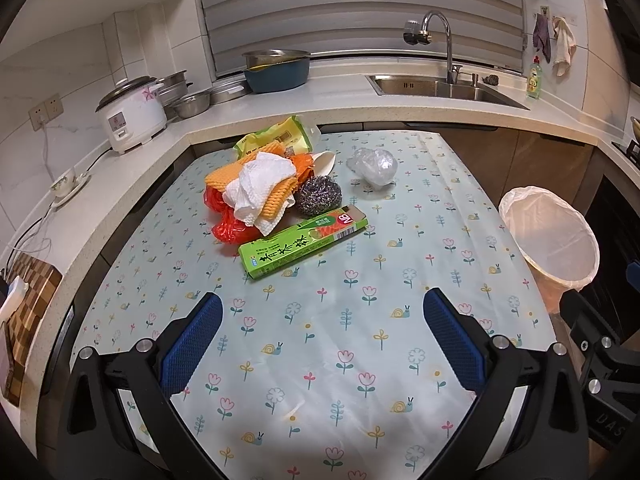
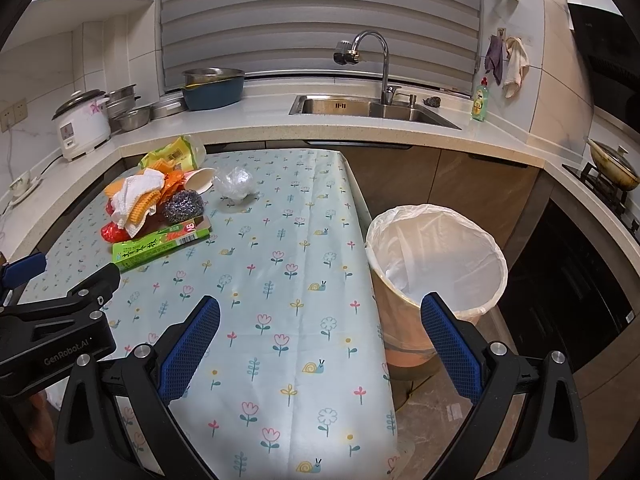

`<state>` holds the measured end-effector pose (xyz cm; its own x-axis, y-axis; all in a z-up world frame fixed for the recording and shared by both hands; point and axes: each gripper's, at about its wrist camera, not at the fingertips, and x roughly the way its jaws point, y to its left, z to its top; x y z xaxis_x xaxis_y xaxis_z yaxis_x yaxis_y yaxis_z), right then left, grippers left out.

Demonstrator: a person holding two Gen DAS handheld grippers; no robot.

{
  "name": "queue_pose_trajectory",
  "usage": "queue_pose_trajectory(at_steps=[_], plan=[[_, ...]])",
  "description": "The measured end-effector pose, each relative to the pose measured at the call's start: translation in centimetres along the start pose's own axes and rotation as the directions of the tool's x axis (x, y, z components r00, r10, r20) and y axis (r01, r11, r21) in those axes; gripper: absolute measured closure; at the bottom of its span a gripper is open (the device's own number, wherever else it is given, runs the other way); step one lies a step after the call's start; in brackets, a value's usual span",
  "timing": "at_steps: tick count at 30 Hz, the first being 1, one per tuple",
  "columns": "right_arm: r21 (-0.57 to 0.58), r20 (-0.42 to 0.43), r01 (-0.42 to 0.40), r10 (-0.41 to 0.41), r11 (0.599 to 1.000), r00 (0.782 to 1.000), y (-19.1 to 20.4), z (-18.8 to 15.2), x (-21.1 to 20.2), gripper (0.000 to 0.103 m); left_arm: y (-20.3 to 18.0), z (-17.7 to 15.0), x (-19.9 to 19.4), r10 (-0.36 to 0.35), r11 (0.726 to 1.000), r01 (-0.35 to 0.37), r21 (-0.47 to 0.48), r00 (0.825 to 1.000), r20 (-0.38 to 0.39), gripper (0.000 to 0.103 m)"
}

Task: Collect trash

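The left tool is spread wide and holds nothing, its blue ribbed pads hanging over a bare stretch of the bench, which wears a thin, creased cloth printed with flowers and snails. From this tool the trash sits in a heap at 11 o'clock, near the bench's far left corner, with open cloth between. Nearest is a long green carton, flat-sided and rigid, lying aslant. Touching its far side are a coiled steel scourer, a crumpled white paper towel draped over orange waffle-textured cloths, and glossy red plastic film underneath. Behind them lie a yellow-green packet and a white paper cup on its side. A ball of clear crinkled plastic sits apart at 12 o'clock, with bare cloth all round it.

The right tool is likewise spread and empty, straddling the bench's right edge: one pad over the cloth, the other in front of the bin. The bin is round, lined with a thin white bag folded over its rim, and stands on the floor just beside that edge, its mouth below the bench top. The counter wraps the bench's far and left sides closely.
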<state>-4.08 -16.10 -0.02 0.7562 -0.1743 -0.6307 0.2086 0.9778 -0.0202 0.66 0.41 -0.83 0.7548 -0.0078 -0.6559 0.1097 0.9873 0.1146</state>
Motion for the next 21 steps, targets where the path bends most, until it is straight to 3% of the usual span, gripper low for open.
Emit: queue_pose_trajectory(at_steps=[21], plan=[[0.009, -0.001, 0.009, -0.009, 1.000, 1.000, -0.53, 0.06, 0.11, 0.007, -0.07, 0.06, -0.08, 0.002, 1.000, -0.003, 0.006, 1.000, 0.013, 0.007]])
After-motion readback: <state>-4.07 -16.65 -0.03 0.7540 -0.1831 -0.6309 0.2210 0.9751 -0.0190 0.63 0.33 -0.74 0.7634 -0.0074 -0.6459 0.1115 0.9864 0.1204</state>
